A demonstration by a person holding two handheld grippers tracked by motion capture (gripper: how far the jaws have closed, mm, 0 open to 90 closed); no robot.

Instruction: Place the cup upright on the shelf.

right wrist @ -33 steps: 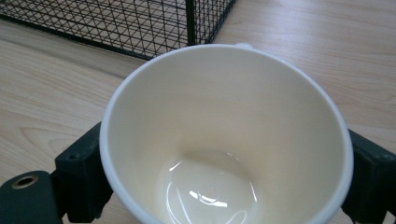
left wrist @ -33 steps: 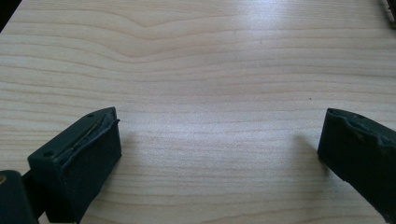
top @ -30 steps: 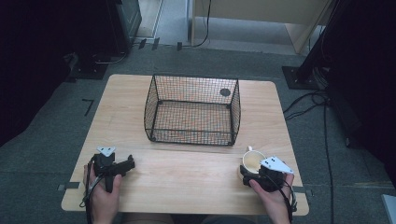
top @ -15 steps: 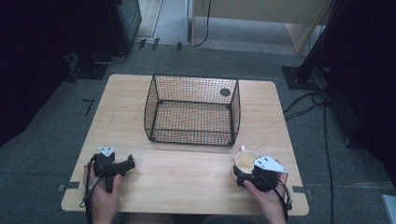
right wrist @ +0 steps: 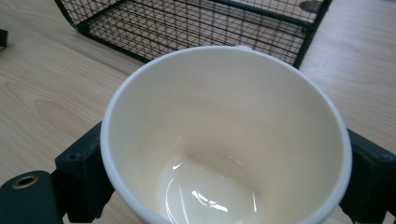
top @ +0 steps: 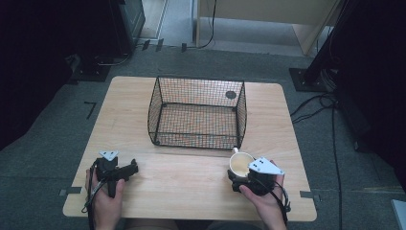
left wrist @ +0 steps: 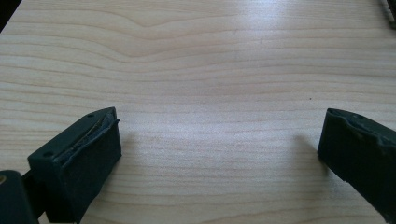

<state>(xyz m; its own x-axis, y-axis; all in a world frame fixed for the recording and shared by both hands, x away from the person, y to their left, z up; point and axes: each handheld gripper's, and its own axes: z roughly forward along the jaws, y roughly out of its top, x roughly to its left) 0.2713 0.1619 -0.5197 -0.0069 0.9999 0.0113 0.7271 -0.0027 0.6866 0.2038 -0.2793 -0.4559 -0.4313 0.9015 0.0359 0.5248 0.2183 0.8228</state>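
A cream-white mug [top: 240, 163] with its handle toward the wire basket is at the front right of the wooden table [top: 191, 182]. My right gripper [top: 239, 172] is shut on it, one black jaw on each side of the mug wall. In the right gripper view the empty, glossy mug [right wrist: 224, 135] opens toward the camera between the jaws of my right gripper [right wrist: 226, 179]. My left gripper [top: 130, 168] rests near the front left edge, held by a hand. In its own view the left gripper [left wrist: 219, 149] stands open, jaws wide apart over bare wood.
A black wire basket [top: 197, 112], empty, stands at the table's middle back, just beyond the mug; its near corner [right wrist: 299, 42] shows in the right gripper view. A small dark round mark [top: 231, 95] lies behind it. Cables trail on the floor to the right.
My right gripper has carried the mug a little to the left along the table's front. The left gripper has stayed still and open.
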